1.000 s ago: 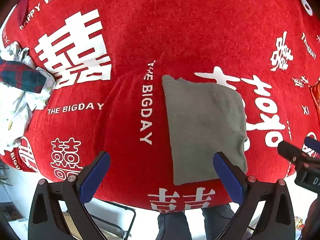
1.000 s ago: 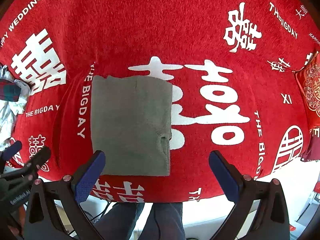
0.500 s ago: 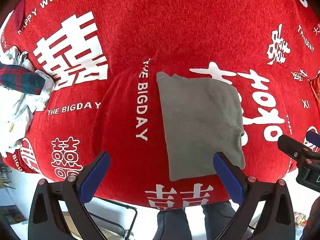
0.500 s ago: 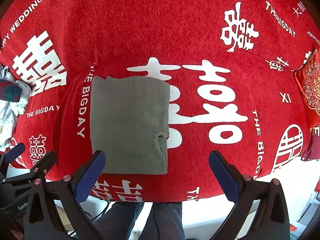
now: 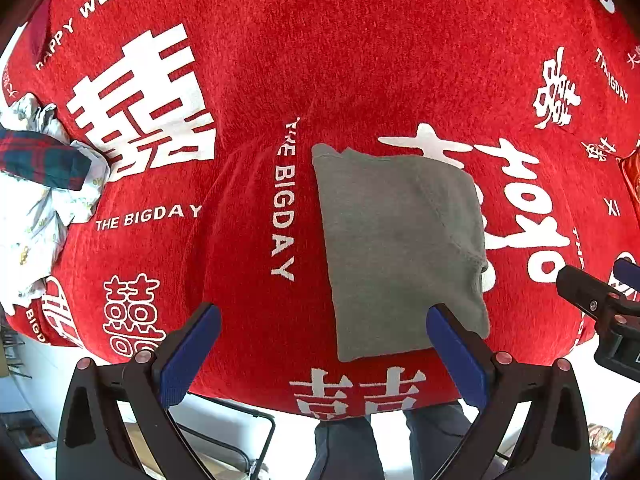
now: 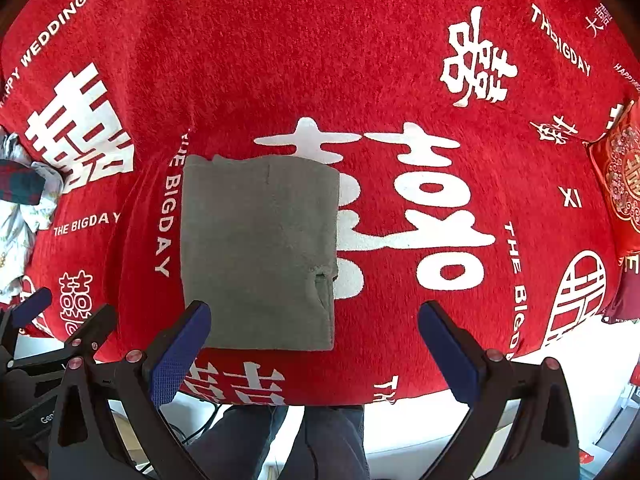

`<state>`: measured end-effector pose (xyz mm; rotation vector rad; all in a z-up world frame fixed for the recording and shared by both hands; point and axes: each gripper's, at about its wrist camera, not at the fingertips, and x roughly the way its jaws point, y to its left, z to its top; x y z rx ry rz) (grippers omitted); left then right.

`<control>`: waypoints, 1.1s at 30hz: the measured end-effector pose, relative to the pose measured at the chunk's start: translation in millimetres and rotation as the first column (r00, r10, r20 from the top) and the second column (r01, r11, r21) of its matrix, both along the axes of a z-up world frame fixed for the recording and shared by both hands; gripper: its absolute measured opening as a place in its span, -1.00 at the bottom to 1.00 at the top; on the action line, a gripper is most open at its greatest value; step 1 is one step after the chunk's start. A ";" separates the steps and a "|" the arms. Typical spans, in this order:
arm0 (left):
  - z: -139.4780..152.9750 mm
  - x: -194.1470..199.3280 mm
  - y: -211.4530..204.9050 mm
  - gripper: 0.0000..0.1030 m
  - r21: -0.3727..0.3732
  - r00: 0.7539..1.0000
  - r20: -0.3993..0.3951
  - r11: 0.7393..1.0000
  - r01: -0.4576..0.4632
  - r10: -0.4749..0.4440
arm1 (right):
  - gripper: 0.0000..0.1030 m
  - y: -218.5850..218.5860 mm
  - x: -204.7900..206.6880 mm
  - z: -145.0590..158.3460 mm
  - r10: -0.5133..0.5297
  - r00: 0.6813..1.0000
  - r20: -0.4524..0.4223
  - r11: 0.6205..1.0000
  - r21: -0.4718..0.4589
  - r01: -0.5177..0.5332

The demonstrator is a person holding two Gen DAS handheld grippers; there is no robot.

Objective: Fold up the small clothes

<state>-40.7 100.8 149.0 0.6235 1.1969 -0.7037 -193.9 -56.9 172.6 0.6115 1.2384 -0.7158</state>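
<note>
- Left gripper: jaws spread wide, holding nothing, above the near table edge.
- Unfolded clothes pile: at the far left edge of the red cloth.
- Grey folded garment: flat near the front edge, beside "THE BIGDAY" lettering.
- Right gripper: jaws wide apart, empty; its left finger overlaps the garment's near corner in view.

A small grey garment lies flat, folded into a neat rectangle on the red cloth
</note>
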 end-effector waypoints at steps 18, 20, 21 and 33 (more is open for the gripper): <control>-4.1 6.3 -1.9 1.00 0.006 1.000 -0.010 1.000 -0.010 0.010 | 1.00 -1.4 10.3 -2.3 0.009 1.000 -0.006 1.000 0.005 -0.009; -4.1 6.3 -1.9 1.00 0.007 1.000 -0.009 1.000 -0.009 0.010 | 1.00 -1.5 10.7 -2.3 0.009 1.000 -0.005 1.000 0.005 -0.009; -4.5 6.7 -1.9 1.00 0.007 1.000 -0.010 1.000 -0.009 0.009 | 1.00 -1.7 10.6 -2.4 0.009 1.000 -0.006 1.000 0.005 -0.009; -5.6 8.6 -4.2 1.00 0.008 1.000 -0.012 1.000 -0.011 0.012 | 1.00 -3.4 13.7 -4.1 0.012 1.000 -0.009 1.000 0.006 -0.012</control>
